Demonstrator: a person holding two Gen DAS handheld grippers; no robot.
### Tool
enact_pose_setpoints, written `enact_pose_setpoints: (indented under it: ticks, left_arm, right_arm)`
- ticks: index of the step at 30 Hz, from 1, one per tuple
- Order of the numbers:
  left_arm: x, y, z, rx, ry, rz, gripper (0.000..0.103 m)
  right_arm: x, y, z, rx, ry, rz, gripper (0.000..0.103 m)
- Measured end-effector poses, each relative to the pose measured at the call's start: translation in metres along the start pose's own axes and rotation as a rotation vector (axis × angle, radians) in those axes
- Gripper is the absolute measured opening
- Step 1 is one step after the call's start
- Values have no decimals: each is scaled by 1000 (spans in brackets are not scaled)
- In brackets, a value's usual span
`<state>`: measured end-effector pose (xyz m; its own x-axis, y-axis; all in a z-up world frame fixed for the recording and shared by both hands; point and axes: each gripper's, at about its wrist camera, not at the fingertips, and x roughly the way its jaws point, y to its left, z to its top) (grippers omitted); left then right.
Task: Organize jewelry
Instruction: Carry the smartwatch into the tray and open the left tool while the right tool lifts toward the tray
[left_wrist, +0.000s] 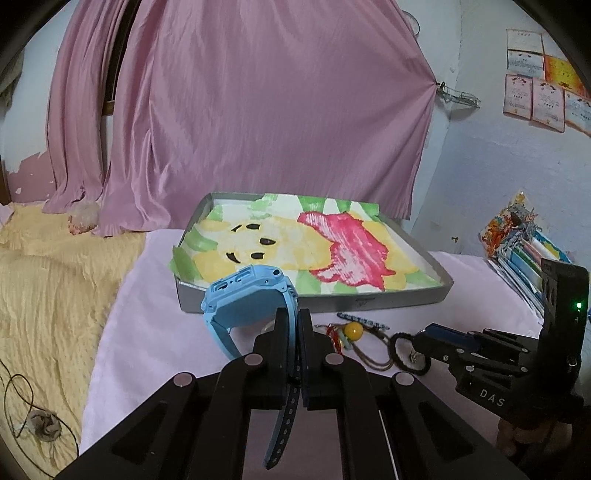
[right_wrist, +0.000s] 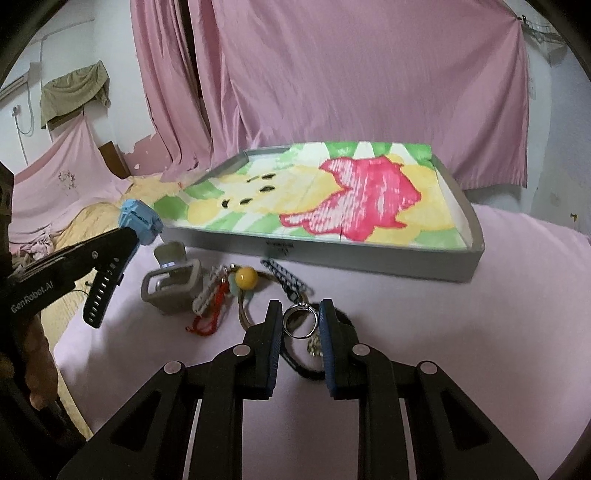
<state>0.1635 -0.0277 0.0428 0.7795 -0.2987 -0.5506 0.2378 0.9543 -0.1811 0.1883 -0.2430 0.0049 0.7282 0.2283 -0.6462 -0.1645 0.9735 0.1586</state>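
Observation:
A light blue watch (left_wrist: 243, 299) hangs above the pink cloth, with my left gripper (left_wrist: 293, 317) shut on its strap; its dark strap end dangles below the fingers. The right wrist view shows that watch (right_wrist: 138, 221) at the left gripper (right_wrist: 129, 236) on the far left. My right gripper (right_wrist: 300, 321) is shut on a silver ring (right_wrist: 300, 320), just above a black hair tie (right_wrist: 306, 365). Loose on the cloth lie a yellow bead bracelet (right_wrist: 246, 277), a grey watch (right_wrist: 173, 284), a braided cord (right_wrist: 286, 277) and a red cord (right_wrist: 207, 321). Behind them sits a grey tray (right_wrist: 369, 266) lined with a bear-print cloth.
A pink curtain (left_wrist: 240, 110) hangs behind the tray. A yellow blanket (left_wrist: 55, 295) covers the bed to the left, with a thin cable (left_wrist: 18, 398) on it. A stack of papers and books (left_wrist: 524, 251) lies at the right.

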Motion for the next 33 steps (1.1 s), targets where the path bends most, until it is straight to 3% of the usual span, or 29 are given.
enact_pose_setpoints:
  ticks: [7,14,24,33]
  left_arm:
    - [6,-6,22,7,-48,-19,5]
    - [39,1,52,-16,-43,-48,5]
    - [102,28,61,-122,126,-20,5]
    - [116,36,57,-150,182,0,6]
  right_arm:
    - [1,1,27,-15,-57,37,18]
    - [28,-5,65,-7,-80,56,18]
    - [85,-6,79,23,32,68,18]
    - [107,-8,74,40,110,65,18]
